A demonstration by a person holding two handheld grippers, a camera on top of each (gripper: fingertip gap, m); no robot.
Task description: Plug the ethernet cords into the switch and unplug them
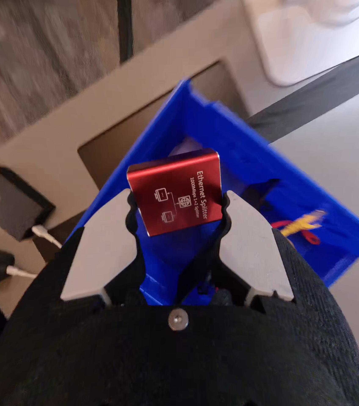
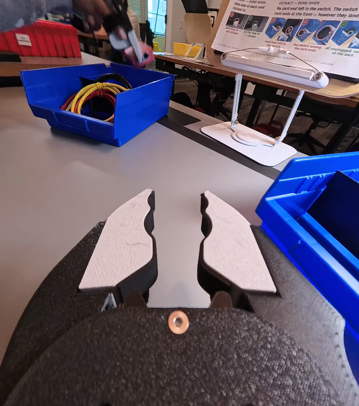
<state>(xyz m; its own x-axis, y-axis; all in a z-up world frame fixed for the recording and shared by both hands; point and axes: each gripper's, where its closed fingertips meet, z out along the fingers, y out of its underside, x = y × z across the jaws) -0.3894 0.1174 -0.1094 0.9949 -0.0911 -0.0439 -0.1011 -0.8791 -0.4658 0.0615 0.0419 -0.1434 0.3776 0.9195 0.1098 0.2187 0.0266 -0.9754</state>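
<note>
My left gripper (image 1: pixel 177 197) is shut on a small red metal switch (image 1: pixel 175 193) and holds it in the air above a blue bin (image 1: pixel 229 136). Yellow and red cord ends (image 1: pixel 299 224) lie in that bin to the right. In the right wrist view the same bin (image 2: pixel 139 105) stands at the far left of the grey table with coiled yellow, red and black ethernet cords (image 2: pixel 95 96) inside; the left gripper with the switch (image 2: pixel 139 55) is blurred above its back edge. My right gripper (image 2: pixel 176 195) is open and empty, low over the table.
A second blue bin (image 2: pixel 295 211) stands close on the right of my right gripper. A white stand (image 2: pixel 255 140) holding an instruction sheet (image 2: pixel 306 28) is at the table's far right edge. A red bin (image 2: pixel 42 41) sits on a table behind.
</note>
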